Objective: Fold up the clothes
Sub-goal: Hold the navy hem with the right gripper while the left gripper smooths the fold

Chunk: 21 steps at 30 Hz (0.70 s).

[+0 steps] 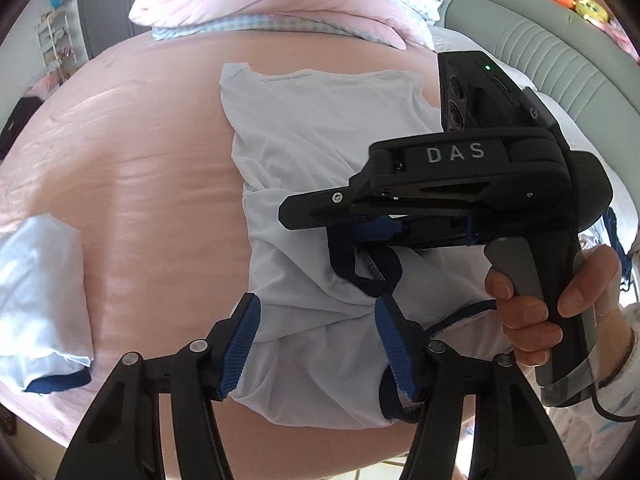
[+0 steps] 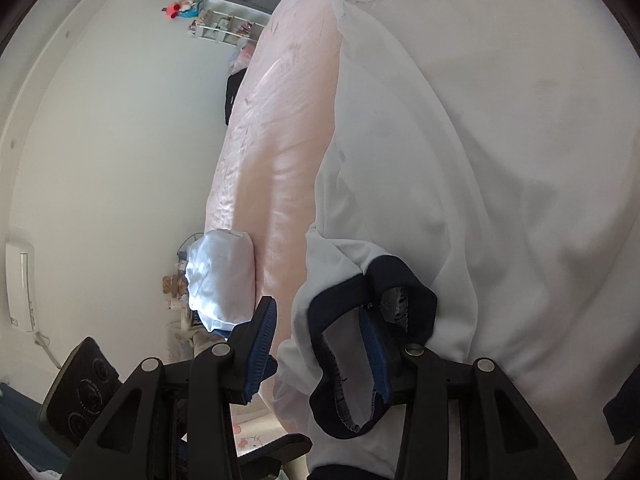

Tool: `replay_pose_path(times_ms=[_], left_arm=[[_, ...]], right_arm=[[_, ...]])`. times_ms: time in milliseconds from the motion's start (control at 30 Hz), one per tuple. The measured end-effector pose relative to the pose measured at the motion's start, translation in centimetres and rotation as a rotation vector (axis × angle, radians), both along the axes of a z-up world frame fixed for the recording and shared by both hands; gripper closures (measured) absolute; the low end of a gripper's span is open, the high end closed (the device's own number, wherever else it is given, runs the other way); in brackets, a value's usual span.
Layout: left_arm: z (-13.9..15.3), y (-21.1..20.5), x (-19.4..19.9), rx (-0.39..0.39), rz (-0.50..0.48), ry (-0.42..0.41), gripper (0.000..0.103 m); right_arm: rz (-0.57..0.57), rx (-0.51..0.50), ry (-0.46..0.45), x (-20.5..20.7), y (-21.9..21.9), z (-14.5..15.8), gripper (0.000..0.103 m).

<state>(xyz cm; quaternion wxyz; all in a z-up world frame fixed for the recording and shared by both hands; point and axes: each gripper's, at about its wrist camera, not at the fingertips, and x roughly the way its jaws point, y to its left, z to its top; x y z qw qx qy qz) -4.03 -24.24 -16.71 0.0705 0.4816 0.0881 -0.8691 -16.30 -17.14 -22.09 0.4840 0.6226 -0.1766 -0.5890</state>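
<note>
White t-shirt (image 1: 320, 128) lies flat on the pink bed (image 1: 140, 168). Left tool (image 1: 316, 344) hangs open over its near hem; right tool (image 2: 320, 344), also open, straddles the navy collar (image 2: 352, 344), gripping nothing.

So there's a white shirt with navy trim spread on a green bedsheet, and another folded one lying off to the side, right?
Nearly. The bedsheet is pink, not green, as the left wrist view shows. The white shirt with navy trim does lie spread on it, and another folded one lies off to the side.
</note>
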Motion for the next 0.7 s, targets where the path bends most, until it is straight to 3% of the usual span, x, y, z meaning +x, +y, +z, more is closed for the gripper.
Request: replay_pose_path(times_ms=[100,200,500,700], left_arm=[[0.3,0.5,0.2,-0.064,-0.030,0.036,0.046],[0.5,0.6,0.4,-0.099,-0.036,0.070,0.046],[-0.4,1.3,-0.8,-0.091,-0.072,0.066,0.046],[-0.5,2.0,-2.4,-0.074,-0.079,0.068,0.046]], right_arm=[[-0.029,0.039,0.056,0.2,-0.3,0.4,0.097],[-0.060,0.062,0.093,0.0,0.2,0.7,0.098],[-0.130,0.014,0.114,-2.6,1.6,2.5,0.098],[-0.099,0.053,0.112,-3.3,1.0,2.1,0.098]])
